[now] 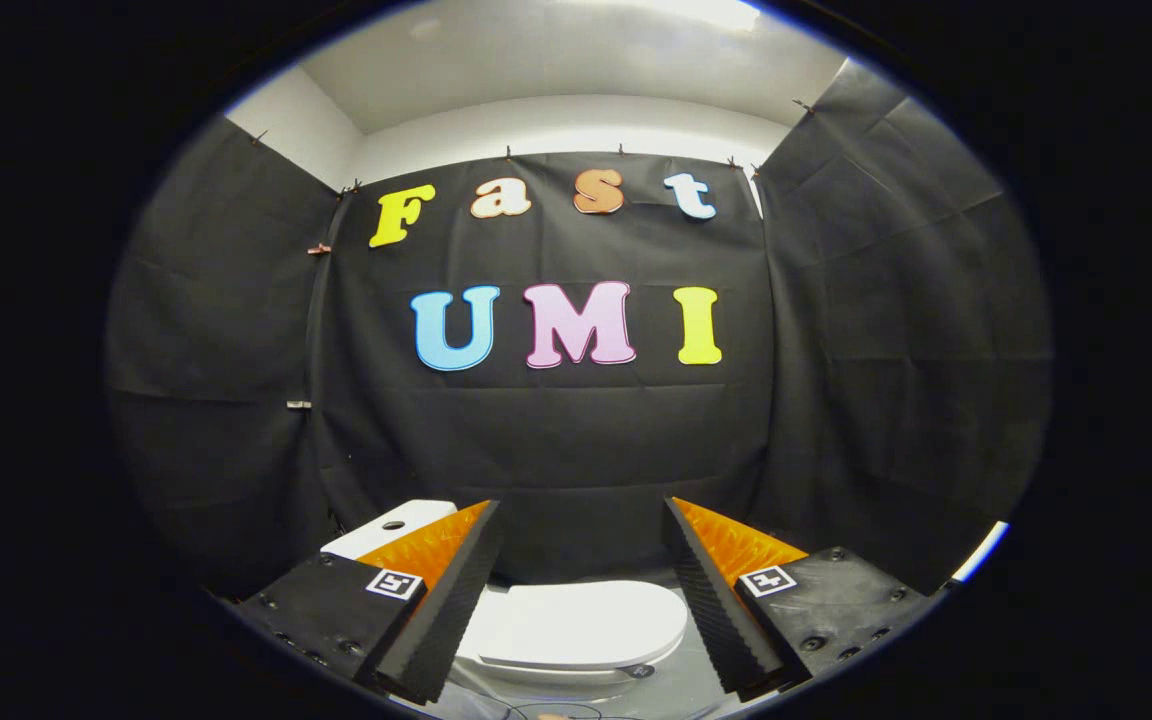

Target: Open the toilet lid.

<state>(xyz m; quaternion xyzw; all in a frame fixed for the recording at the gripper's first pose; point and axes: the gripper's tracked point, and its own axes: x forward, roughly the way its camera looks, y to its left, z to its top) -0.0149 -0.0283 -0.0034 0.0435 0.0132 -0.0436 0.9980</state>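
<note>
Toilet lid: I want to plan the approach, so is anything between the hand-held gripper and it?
Nothing visible is. The toilet lid lies shut, seen through the gap of the open hand-held gripper, below and ahead of its fingers, with no object between. The tank sits behind the left finger.

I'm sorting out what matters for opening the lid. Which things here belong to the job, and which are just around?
Belongs to the job:
- toilet lid, down, seen between the fingers
- toilet bowl under it
- gripper, fingers wide apart, holding nothing

Just around:
- toilet tank, beyond the left finger
- black cloth wall
- floor beside the toilet
</note>
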